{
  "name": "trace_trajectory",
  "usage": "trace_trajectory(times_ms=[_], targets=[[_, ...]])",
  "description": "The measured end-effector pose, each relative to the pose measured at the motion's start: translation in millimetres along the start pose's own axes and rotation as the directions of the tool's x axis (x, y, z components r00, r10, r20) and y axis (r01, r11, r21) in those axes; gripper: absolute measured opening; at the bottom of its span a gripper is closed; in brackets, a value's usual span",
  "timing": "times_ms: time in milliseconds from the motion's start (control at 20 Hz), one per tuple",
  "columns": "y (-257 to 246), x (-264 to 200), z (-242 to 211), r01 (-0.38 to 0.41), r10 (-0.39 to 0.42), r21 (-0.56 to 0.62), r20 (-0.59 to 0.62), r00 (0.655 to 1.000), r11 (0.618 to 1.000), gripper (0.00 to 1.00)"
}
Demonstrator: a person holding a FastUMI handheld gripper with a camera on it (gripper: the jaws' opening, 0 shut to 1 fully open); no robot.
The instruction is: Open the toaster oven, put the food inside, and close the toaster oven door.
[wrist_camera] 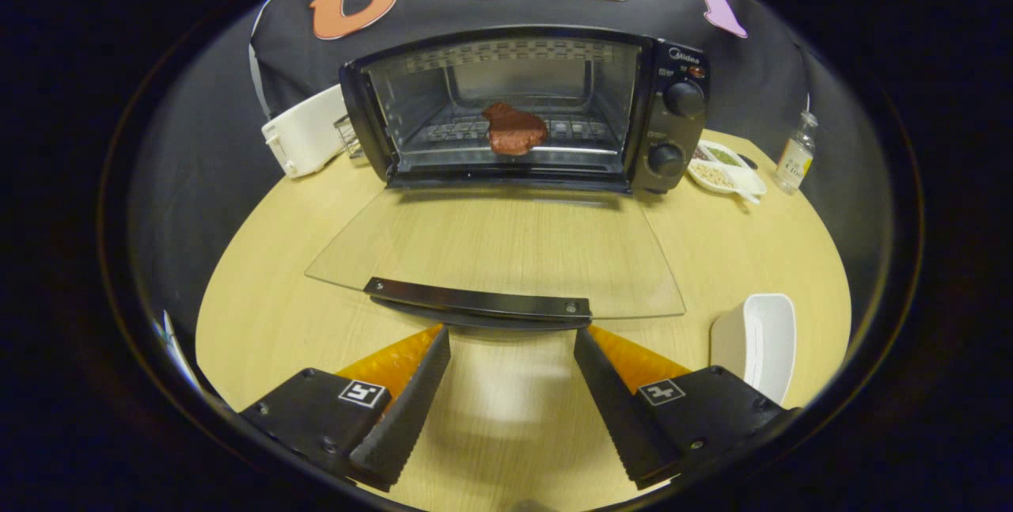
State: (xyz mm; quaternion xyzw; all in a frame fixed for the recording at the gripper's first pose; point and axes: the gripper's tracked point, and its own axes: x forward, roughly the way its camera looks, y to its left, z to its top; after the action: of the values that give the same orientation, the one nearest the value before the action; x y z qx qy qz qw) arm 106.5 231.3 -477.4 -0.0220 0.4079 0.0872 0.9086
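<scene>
gripper view: hand-held gripper (512, 338) wide open, empty; slip fingers under door handle (478, 301), lift evenly to shut.

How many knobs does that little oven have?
2, both on the oven's right-hand panel: upper knob above lower knob. The hand-held gripper is open just before the lowered door's handle.

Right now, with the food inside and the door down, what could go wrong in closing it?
The fingers stand open just below the door handle, gripping nothing; a lift could slip off its thin bar. The meat sits near the rack's front edge, so the glass door might strike it.
</scene>
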Motion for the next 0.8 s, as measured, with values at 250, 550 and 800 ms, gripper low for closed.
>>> trace_trajectory(times_ms=[250,550,800], targets=[[2.2,-26.3,42.6,0.004,-0.004,-0.005,0.045,0.999,1.0,1.0],[3.8,-41.0,98.9,0.003,-0.007,0.031,0.104,0.995,1.0,1.0],[3.0,-42.3,146.0,0.022,-0.027,0.027,0.206,0.978,0.999,1.0]])
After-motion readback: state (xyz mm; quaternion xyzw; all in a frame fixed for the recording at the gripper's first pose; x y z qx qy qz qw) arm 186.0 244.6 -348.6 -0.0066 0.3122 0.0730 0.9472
